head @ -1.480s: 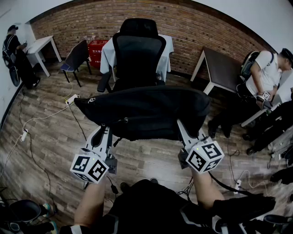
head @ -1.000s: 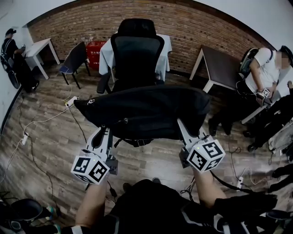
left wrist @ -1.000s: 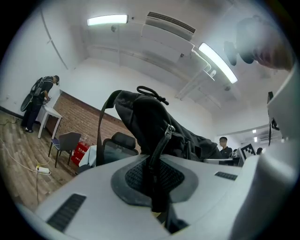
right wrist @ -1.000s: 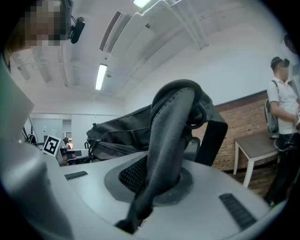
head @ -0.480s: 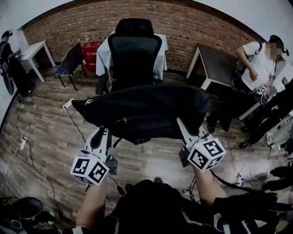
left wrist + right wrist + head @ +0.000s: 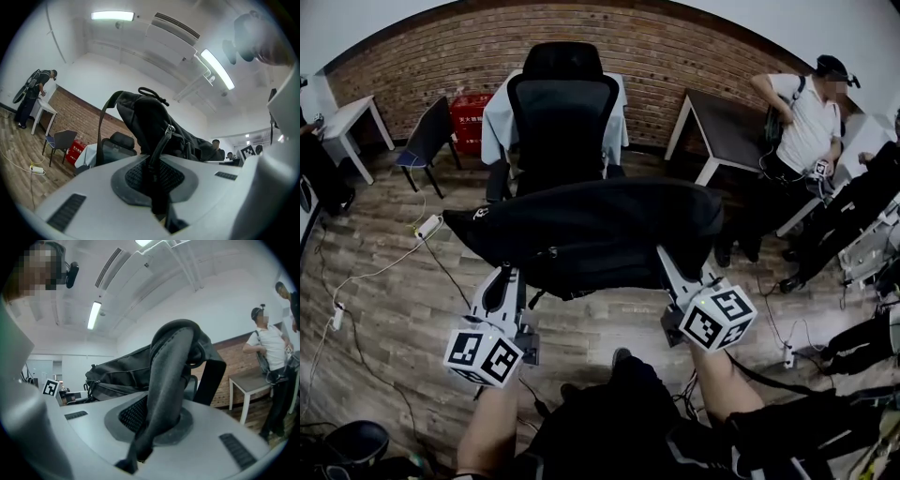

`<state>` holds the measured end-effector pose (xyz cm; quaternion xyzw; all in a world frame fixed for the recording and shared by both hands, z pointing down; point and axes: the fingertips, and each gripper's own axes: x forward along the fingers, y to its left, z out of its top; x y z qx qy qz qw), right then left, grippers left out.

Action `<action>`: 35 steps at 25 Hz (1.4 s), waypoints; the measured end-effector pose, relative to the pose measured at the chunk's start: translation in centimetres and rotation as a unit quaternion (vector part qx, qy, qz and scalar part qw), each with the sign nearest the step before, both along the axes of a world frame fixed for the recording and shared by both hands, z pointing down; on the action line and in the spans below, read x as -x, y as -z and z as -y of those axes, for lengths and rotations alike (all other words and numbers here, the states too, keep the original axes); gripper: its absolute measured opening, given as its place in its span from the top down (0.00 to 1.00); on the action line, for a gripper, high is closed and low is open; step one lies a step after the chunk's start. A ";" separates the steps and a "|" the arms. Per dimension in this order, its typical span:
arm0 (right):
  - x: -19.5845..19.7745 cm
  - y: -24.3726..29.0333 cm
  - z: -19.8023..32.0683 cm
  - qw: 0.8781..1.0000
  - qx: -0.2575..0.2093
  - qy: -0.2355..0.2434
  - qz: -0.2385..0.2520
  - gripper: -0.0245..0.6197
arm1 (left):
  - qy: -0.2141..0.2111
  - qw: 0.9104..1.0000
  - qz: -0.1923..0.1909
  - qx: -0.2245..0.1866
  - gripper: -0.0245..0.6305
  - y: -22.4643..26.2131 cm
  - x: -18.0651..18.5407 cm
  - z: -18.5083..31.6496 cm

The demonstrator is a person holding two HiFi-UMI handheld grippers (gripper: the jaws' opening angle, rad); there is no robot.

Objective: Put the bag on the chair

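A black backpack [image 6: 600, 234] hangs in the air, held level between my two grippers, in front of a black mesh office chair [image 6: 561, 112]. My left gripper [image 6: 508, 281] is shut on a thin strap of the bag [image 6: 157, 164], which runs up between its pads to the bag's body [image 6: 145, 122]. On the other side, a thick grey padded strap [image 6: 164, 380] is pinched in my right gripper [image 6: 667, 272], which is shut. The bag hides the chair's seat in the head view. The chair's backrest [image 6: 115, 149] peeks out behind the bag in the left gripper view.
Behind the chair stands a table with a white cloth [image 6: 497, 112]. A dark table [image 6: 727, 127] is at the right, with people [image 6: 802, 122] standing beside it. A small blue-seated chair [image 6: 427, 141], a white table [image 6: 347, 117] and floor cables [image 6: 375, 272] lie at the left.
The whole view has shifted: the chair and room have slid leftward in the head view. The bag stays held the same way. The person at the right has moved toward the dark table.
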<state>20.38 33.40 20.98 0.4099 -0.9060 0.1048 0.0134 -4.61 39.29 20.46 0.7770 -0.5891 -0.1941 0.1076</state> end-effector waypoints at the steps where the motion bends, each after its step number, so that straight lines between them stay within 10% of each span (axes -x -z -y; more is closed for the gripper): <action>1: 0.4 0.4 0.7 1.000 0.003 0.000 -0.002 0.91 | 0.000 1.000 -0.002 0.005 0.92 0.4 0.4 0.7; 35: 2.0 -1.4 25.5 0.998 0.000 0.060 0.005 0.91 | 0.037 0.998 0.028 0.039 0.92 -0.8 0.9 23.0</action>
